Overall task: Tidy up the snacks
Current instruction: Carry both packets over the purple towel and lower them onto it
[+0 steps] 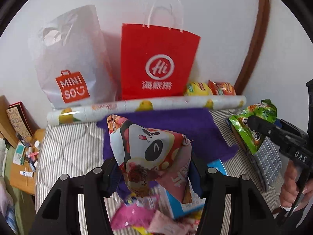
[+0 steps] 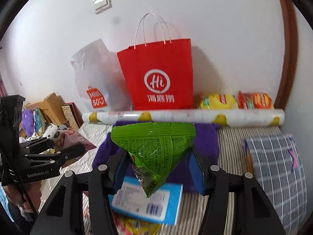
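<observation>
- Green foil snack bag [image 2: 156,148] is clamped in the right gripper [image 2: 156,166], held above the striped bedding [image 2: 244,137]
- Pink panda-print snack bag [image 1: 150,152] is pinched in the left gripper [image 1: 154,174], lifted over the purple cloth [image 1: 195,125]
- Both packs are judged light, crinkly, slippery and crushable; a hold near a sealed edge is advised
- Red paper bag [image 1: 158,62] stands at the wall; its inside is hidden
- Loose snacks below are blurred and cut off
</observation>
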`<state>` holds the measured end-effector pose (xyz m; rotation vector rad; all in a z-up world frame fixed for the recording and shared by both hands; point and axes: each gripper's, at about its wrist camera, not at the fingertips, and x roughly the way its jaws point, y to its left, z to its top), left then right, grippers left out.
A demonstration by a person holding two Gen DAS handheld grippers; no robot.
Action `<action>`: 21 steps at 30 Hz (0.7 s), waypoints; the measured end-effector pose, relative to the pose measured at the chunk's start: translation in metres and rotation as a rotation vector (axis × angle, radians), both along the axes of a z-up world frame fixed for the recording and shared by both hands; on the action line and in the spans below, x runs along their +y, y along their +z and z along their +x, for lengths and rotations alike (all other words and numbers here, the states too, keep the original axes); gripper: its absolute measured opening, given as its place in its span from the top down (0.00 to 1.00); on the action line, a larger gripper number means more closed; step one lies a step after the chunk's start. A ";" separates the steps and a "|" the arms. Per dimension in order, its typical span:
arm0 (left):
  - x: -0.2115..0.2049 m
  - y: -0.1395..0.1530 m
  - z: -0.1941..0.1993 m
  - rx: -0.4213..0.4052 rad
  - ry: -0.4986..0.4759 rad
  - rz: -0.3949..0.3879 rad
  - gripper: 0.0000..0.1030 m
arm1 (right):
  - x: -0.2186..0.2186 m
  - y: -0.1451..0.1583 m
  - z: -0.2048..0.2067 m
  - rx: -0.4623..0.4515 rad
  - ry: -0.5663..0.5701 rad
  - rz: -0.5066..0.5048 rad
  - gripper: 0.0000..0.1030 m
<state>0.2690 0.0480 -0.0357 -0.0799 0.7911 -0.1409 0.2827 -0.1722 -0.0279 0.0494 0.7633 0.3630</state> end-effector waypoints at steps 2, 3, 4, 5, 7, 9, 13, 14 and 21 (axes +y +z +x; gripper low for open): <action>0.004 0.002 0.010 -0.002 0.013 -0.005 0.45 | 0.002 0.006 0.017 -0.003 0.006 0.008 0.45; 0.007 0.003 0.015 -0.003 0.022 -0.010 0.45 | 0.003 0.007 0.026 -0.002 0.008 0.016 0.45; 0.009 0.003 0.020 -0.002 0.031 -0.015 0.45 | 0.004 0.010 0.036 0.004 0.012 0.033 0.45; 0.010 0.003 0.026 0.001 0.037 -0.019 0.45 | 0.005 0.011 0.043 0.008 0.015 0.053 0.45; 0.013 0.000 0.038 0.011 0.049 -0.021 0.45 | 0.008 0.011 0.056 0.008 0.034 0.087 0.45; 0.016 -0.004 0.048 0.022 0.057 -0.016 0.45 | 0.013 0.006 0.068 0.009 0.062 0.083 0.45; 0.020 -0.015 0.070 0.042 0.070 -0.003 0.45 | 0.016 -0.012 0.095 0.025 0.055 0.048 0.45; 0.021 -0.019 0.077 0.051 0.073 -0.003 0.45 | 0.016 -0.017 0.104 0.043 0.051 0.048 0.45; 0.018 -0.042 0.115 0.090 0.071 -0.011 0.45 | 0.016 -0.059 0.135 0.115 0.064 0.015 0.45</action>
